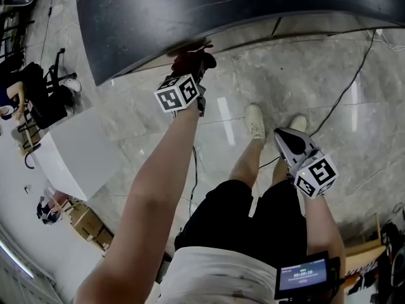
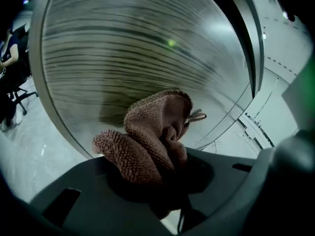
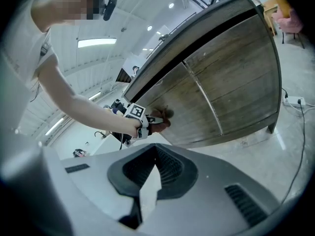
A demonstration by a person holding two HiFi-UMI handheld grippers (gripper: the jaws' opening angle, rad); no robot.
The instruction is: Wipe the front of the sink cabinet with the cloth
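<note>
Clamping the brown cloth (image 2: 147, 136) between the jaws of your left gripper (image 2: 157, 181), you are pressing its bunched end against the front of the sink cabinet (image 2: 147, 48). The cloth is bulging up and out of the jaws, with a small tag sticking out at its right side. In the head view your left arm is reaching forward, and the cloth (image 1: 190, 59) is meeting the cabinet just under the dark top edge.

Your right gripper (image 1: 281, 135) is hanging low beside your right leg, well apart from the cabinet, with its jaws closed together and gripping nothing. Its camera is looking up at the scene from the side: your left gripper (image 3: 147, 124) is holding the cloth (image 3: 165, 116) flat on the wood-grain door to the left of the seam (image 3: 204, 102) between the two doors.

You are standing in pale shoes (image 1: 255, 120) on a grey marbled floor (image 1: 354, 106). A dark cable (image 1: 345, 87) is trailing across the floor to your right.
</note>
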